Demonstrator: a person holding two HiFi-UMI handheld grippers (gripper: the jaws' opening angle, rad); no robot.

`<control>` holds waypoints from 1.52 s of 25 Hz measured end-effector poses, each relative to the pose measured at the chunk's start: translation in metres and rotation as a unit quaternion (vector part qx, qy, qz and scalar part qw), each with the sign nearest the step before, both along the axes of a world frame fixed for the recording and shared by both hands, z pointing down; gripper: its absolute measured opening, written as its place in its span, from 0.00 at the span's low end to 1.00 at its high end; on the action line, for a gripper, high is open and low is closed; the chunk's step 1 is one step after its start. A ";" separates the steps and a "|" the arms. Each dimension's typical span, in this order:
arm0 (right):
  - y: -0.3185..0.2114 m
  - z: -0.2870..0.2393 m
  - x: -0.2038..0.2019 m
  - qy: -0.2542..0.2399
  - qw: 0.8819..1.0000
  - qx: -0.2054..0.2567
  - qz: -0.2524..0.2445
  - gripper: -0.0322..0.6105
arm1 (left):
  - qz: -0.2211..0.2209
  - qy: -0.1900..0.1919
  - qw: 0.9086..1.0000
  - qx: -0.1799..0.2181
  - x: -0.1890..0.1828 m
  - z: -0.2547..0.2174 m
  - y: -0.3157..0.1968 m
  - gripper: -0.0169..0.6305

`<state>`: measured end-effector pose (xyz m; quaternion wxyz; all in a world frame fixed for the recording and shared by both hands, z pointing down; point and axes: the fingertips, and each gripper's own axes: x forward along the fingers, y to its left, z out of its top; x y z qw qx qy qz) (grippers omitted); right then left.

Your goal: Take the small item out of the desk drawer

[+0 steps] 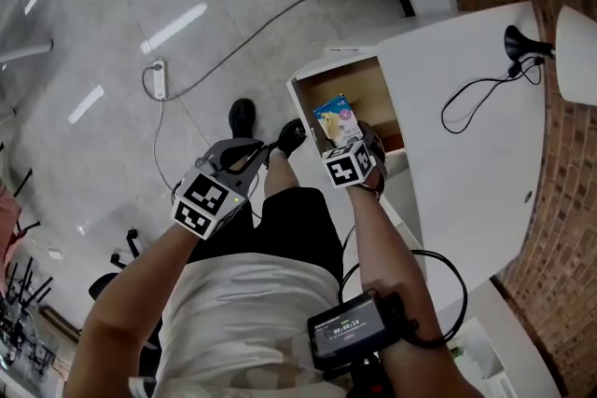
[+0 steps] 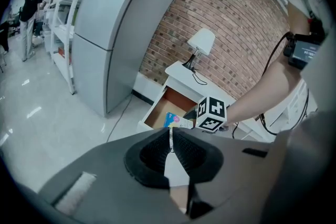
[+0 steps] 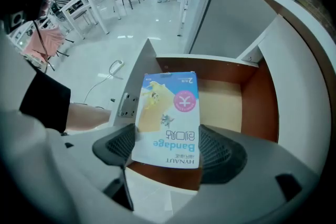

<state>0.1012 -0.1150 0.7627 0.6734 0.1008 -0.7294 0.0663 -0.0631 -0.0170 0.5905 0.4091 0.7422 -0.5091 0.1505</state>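
Note:
A small blue and yellow bandage box (image 3: 169, 118) sits between the jaws of my right gripper (image 3: 167, 145), which is shut on it just above the open drawer (image 3: 231, 99). From the head view the box (image 1: 337, 120) shows over the wooden drawer (image 1: 359, 89) of the white desk (image 1: 466, 154), with my right gripper (image 1: 351, 156) behind it. My left gripper (image 1: 264, 151) hangs to the left of the drawer, over the floor, jaws shut with nothing between them. In the left gripper view its pads (image 2: 157, 150) touch, and the box (image 2: 177, 121) is seen far off.
A lamp (image 1: 574, 51) with a black cable (image 1: 476, 93) stands on the desk top by a brick wall. A power strip (image 1: 159, 79) and cord lie on the floor. A large grey cabinet (image 2: 115, 23) stands left of the desk. People and tables are far off.

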 end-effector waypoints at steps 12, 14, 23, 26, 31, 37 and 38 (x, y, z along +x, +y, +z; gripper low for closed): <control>0.008 -0.042 -0.003 -0.028 0.999 -0.008 0.026 0.58 | 0.020 -0.013 1.000 0.011 -0.012 -0.035 -0.010 0.05; 0.005 -0.046 -0.007 -0.035 0.999 -0.006 0.029 0.58 | 0.017 -0.018 1.000 0.014 -0.015 -0.040 -0.013 0.05; 0.008 -0.078 -0.001 -0.067 0.995 -0.007 0.068 0.58 | 0.031 -0.024 0.999 0.017 -0.007 -0.056 -0.013 0.05; 0.006 -0.090 -0.003 -0.082 0.994 -0.004 0.076 0.58 | 0.037 -0.026 0.999 0.024 -0.004 -0.063 -0.018 0.05; 0.004 -0.112 -0.006 -0.113 0.989 0.002 0.091 0.58 | 0.049 -0.033 0.998 0.036 0.001 -0.074 -0.024 0.05; 0.007 -0.135 0.000 -0.145 0.982 0.006 0.124 0.58 | 0.064 -0.043 0.996 0.040 0.002 -0.086 -0.024 0.05; 0.007 -0.140 0.001 -0.150 0.980 0.009 0.130 0.58 | 0.067 -0.045 0.996 0.041 0.002 -0.087 -0.024 0.05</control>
